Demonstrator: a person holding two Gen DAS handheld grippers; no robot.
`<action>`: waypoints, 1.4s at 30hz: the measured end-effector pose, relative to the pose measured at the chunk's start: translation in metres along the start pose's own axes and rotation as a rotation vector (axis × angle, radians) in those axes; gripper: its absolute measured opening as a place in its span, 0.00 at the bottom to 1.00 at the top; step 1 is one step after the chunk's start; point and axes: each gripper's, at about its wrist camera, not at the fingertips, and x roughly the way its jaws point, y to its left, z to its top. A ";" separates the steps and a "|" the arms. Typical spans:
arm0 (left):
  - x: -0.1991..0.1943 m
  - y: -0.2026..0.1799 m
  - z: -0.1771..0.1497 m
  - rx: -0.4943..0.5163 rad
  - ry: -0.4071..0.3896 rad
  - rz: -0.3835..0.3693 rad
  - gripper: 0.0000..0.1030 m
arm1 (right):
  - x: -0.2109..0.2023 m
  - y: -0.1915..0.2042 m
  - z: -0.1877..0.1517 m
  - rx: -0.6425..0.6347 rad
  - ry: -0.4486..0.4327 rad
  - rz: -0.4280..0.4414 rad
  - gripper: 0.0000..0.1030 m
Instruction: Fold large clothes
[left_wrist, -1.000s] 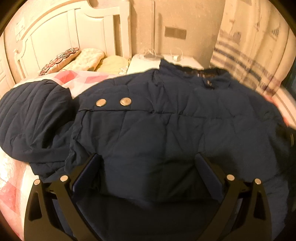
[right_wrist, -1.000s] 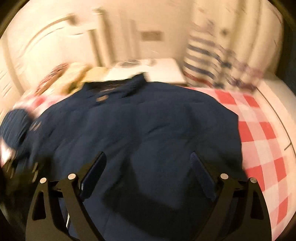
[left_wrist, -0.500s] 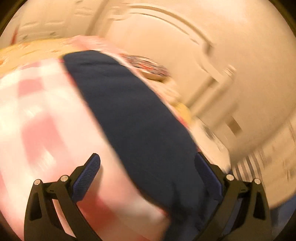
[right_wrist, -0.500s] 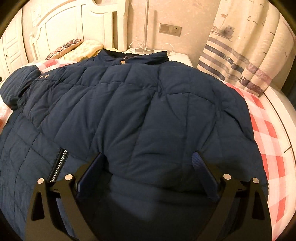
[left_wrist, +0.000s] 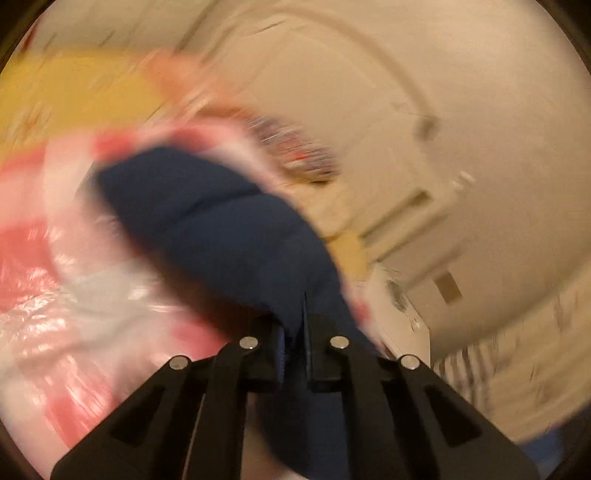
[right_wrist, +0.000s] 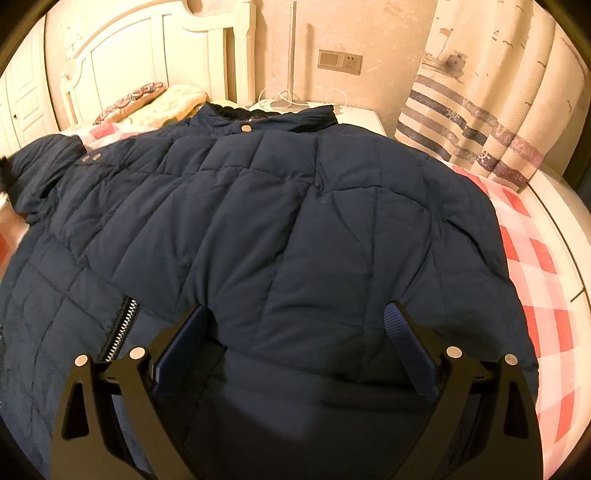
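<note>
A large navy quilted jacket (right_wrist: 295, 221) lies spread on the bed, collar toward the headboard, with a zipper (right_wrist: 122, 328) showing at the lower left. My right gripper (right_wrist: 297, 314) stands open low over the jacket's near part, a bulge of fabric between its fingers without being pinched. In the blurred left wrist view, my left gripper (left_wrist: 293, 325) is shut on the jacket's sleeve (left_wrist: 221, 229), which stretches away from the pads over the red-and-white checked bedcover (left_wrist: 55, 314).
A white headboard (right_wrist: 147, 48) and pillows (right_wrist: 162, 103) are at the far left. A white nightstand (right_wrist: 362, 118) with cables stands behind the collar, and a striped curtain (right_wrist: 480, 92) hangs at the right. Checked bedcover (right_wrist: 532, 258) shows along the jacket's right side.
My left gripper swung from the jacket's body to the sleeve, rolled, and closed on it. The right gripper dipped slightly toward the jacket and then stayed still, open.
</note>
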 end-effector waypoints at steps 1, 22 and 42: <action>-0.009 -0.025 -0.010 0.064 -0.014 -0.035 0.06 | -0.001 -0.003 0.000 0.012 -0.004 0.014 0.89; -0.006 -0.243 -0.305 0.688 0.526 -0.444 0.68 | -0.005 -0.010 -0.002 0.088 -0.028 0.081 0.90; -0.031 -0.076 -0.229 0.424 0.162 0.202 0.74 | -0.029 0.022 -0.005 -0.050 -0.136 -0.098 0.86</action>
